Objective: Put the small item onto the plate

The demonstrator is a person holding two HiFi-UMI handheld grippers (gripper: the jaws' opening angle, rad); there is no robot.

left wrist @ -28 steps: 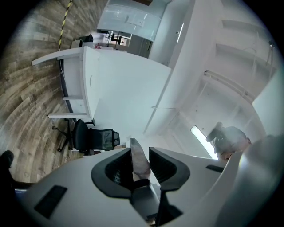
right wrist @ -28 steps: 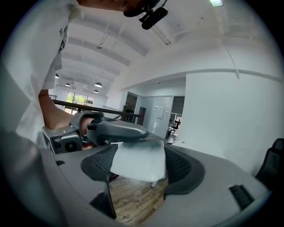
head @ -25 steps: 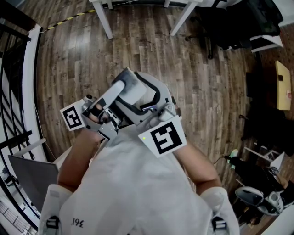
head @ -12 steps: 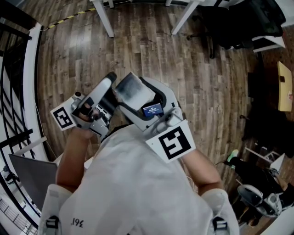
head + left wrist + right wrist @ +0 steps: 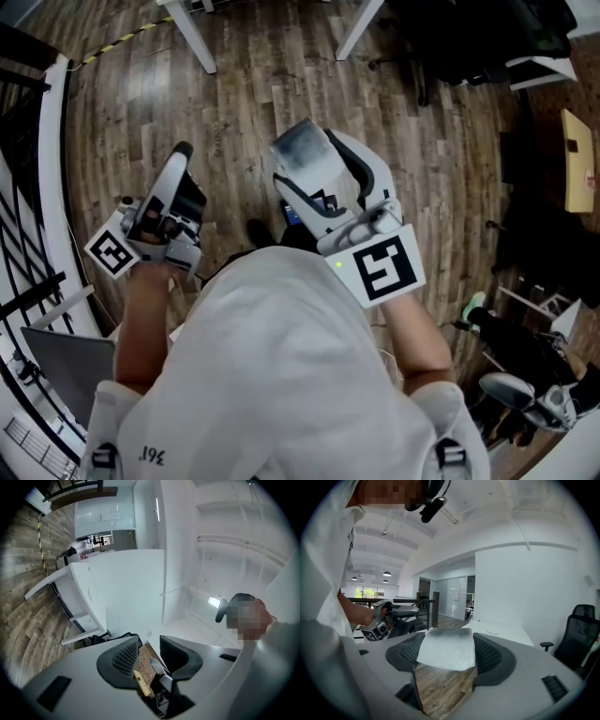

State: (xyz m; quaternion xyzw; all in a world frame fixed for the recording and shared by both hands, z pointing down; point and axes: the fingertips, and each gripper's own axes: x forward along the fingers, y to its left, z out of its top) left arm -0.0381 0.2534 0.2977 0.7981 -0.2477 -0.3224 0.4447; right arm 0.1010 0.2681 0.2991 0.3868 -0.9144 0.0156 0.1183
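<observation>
1. Plainly, the right tongs (image 5: 446, 656) are clamped on a pale, frosted-white squarish block (image 5: 445, 645). Both jaws press its sides and stand wide because the block is broad.
2. The block hangs in the air above the brown wooden plank floor (image 5: 281, 84), on no plate yet. It is carried roughly level, likely so that it does not slide out.
3. The left tongs (image 5: 150, 651) stand apart with nothing between them. They are off to the person's left, probably just to keep clear.
4. Ahead of the right tongs lies a long white bench (image 5: 513, 638). A small round pale disc (image 5: 492, 631) toward its far edge may be the plate, though it is too small to tell.
5. This looks like the carrying stage, with the placing still to do.
</observation>
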